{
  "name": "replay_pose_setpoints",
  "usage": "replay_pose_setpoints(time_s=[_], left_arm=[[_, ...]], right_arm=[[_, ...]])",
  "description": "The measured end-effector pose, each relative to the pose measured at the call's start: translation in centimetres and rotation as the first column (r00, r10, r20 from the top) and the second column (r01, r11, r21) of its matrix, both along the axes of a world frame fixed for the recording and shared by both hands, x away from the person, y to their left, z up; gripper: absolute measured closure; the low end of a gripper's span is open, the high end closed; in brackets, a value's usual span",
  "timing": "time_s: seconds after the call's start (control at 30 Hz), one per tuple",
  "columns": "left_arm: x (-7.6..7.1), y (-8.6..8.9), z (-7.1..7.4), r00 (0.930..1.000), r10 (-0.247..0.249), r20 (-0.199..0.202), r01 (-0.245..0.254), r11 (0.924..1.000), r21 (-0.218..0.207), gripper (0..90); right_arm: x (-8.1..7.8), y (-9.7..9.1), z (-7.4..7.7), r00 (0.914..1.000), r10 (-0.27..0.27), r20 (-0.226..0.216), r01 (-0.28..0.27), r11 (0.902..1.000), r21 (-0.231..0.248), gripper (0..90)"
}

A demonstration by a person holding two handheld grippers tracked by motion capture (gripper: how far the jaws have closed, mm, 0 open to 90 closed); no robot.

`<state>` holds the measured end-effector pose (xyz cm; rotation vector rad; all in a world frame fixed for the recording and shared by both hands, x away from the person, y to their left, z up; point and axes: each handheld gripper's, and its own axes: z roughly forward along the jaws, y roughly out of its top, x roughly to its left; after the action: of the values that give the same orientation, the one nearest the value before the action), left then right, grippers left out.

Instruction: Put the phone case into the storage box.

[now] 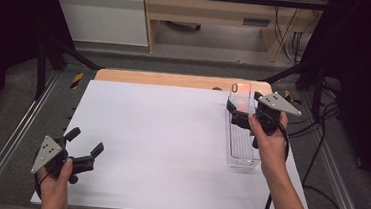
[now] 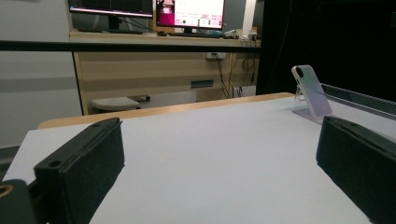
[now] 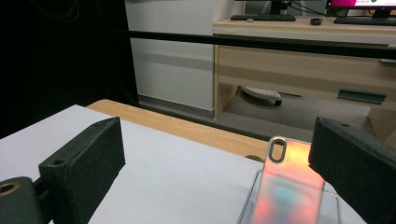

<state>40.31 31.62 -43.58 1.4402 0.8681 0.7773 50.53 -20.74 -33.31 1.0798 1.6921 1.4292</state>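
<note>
An iridescent phone case (image 1: 241,94) stands tilted at the far end of a clear plastic holder (image 1: 242,149) on the right side of the white table (image 1: 161,132). My right gripper (image 1: 245,103) is open around the case. In the right gripper view the case (image 3: 289,186) sits between the wide jaws, close to the right one, and whether it touches I cannot tell. My left gripper (image 1: 86,141) is open over the near left corner, holding nothing. In the left gripper view the case (image 2: 312,91) and its clear holder (image 2: 306,112) are far off at the right.
A wooden strip (image 1: 175,79) borders the table's far edge. Metal rails (image 1: 15,136) run along both sides, and cables (image 1: 319,160) trail at the right. A black crossbar (image 2: 130,45) and a wooden desk with monitors (image 2: 187,11) stand beyond the table.
</note>
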Motion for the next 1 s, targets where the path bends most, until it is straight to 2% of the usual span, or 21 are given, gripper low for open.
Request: replay_pose_setpoints(time_s=[0.33,0.63,0.73,1.0], left_arm=[[-0.1,0.1,-0.1,1.0,-0.004,0.0,0.004,1.0,-0.002,0.6],[-0.3,0.1,-0.1,1.0,-0.006,-0.004,0.006,0.9998,0.018,0.6],[-0.3,0.1,-0.1,1.0,-0.002,-0.003,0.002,0.9999,0.011,0.6],[-0.6,0.3,-0.3,1.0,0.005,-0.002,-0.005,0.9998,0.018,0.6]], right_arm=[[-1.7,-1.8,-0.1,0.9997,-0.008,0.025,0.008,0.9998,0.016,3.3],[-2.9,-4.0,-0.9,0.9989,-0.031,0.035,0.031,0.9994,0.018,3.4],[-3.3,-5.0,-1.2,0.9988,-0.035,0.034,0.034,0.999,0.03,3.3],[-4.8,-6.9,-2.2,0.9965,-0.055,0.063,0.053,0.9981,0.032,3.3]])
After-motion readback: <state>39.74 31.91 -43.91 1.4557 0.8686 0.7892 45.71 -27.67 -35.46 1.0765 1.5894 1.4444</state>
